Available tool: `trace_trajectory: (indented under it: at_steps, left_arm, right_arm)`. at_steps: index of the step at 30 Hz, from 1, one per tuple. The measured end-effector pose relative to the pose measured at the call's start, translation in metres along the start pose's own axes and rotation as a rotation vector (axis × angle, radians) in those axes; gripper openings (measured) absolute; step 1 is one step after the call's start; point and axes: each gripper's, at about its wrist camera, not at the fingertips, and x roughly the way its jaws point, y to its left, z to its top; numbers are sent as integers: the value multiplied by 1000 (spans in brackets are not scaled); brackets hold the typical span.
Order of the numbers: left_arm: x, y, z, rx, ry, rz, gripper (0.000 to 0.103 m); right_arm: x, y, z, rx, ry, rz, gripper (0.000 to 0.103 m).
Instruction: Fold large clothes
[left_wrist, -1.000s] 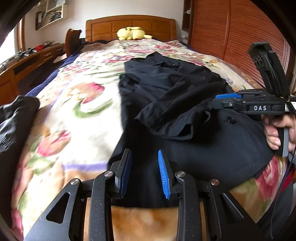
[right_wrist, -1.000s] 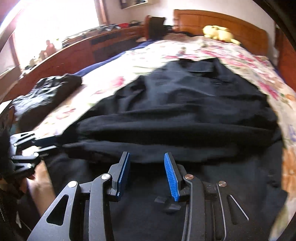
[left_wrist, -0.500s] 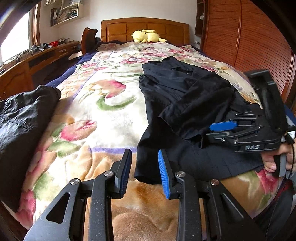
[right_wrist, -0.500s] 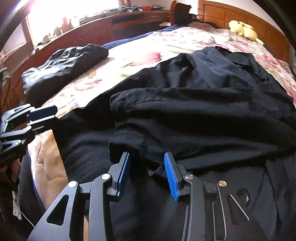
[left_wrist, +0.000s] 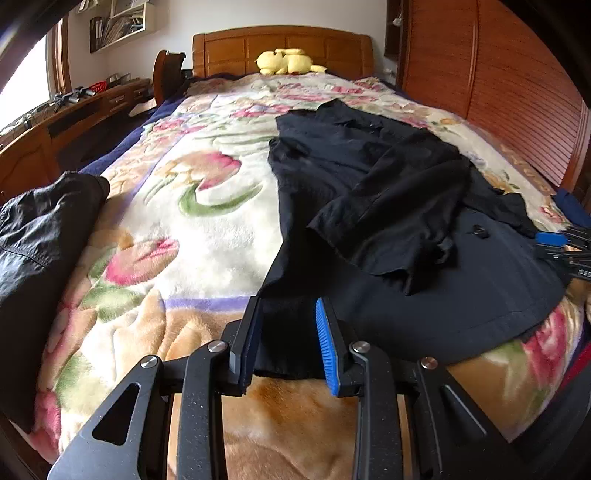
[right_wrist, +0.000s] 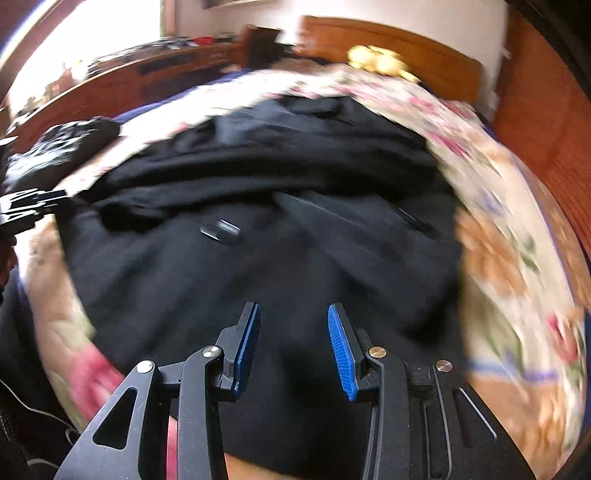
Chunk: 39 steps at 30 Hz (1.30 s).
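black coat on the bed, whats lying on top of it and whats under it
On the black coat lies its own folded-over sleeve, covering most of the front. Under it shows the floral blanket, around its edges only; whatever lies beneath the sleeve or the coat's middle is covered.

Black garment (left_wrist: 388, 192): matt woven cloth, creased, stitched hem. Blanket (left_wrist: 207, 229) on bed: plush fleecy pile, floral print. Dark jacket (left_wrist: 40, 236) at blanket's left edge: slick cloth, slight sheen. Headboard (left_wrist: 280, 46): glossy varnished wood. Left gripper (left_wrist: 286, 339): matt black speckled plastic, ribbed blue pads (left_wrist: 325, 347), shiny metal rivets. Yellow toy (left_wrist: 286, 61): soft plush.
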Motion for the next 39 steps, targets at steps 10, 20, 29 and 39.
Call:
trace_trajectory:
  at_steps: [10, 20, 29, 39]
  left_arm:
    - [14, -1, -10, 31, 37, 40, 31]
    - [13, 10, -14, 6, 56, 34, 31]
    - [15, 8, -16, 10, 59, 55, 31]
    - [22, 9, -12, 15, 76, 37, 31]
  right_arm:
    - [13, -47, -28, 148, 29, -43, 41]
    - [12, -50, -42, 136, 1, -96, 55]
    - [6, -55, -45, 159, -6, -69, 56]
    - [-23, -70, -60, 223, 12, -123, 58]
